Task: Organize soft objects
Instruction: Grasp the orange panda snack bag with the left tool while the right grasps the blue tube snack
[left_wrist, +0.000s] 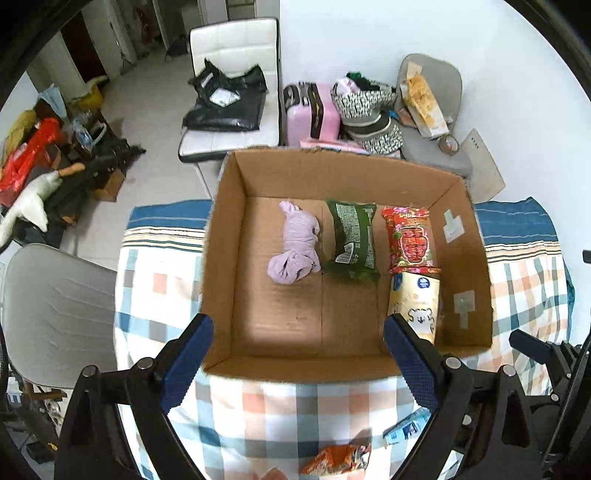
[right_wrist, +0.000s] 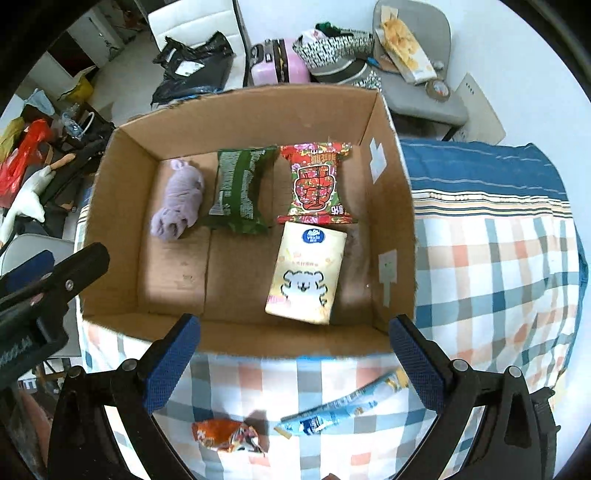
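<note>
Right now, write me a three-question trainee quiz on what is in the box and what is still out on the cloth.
1. True or false: the left gripper and the right gripper are both open and hold nothing.
2. How many items lie inside the cardboard box? A) two B) four C) six
3. Fill in: the cream tissue pack lies directly in front of the ____ snack packet.

Key
1. True; both sets of jaws stand wide apart.
2. B: the lilac cloth bundle, the green snack packet, the red packet and the tissue pack.
3. Red. The orange snack packet and the blue packet lie outside on the checked cloth.
</note>
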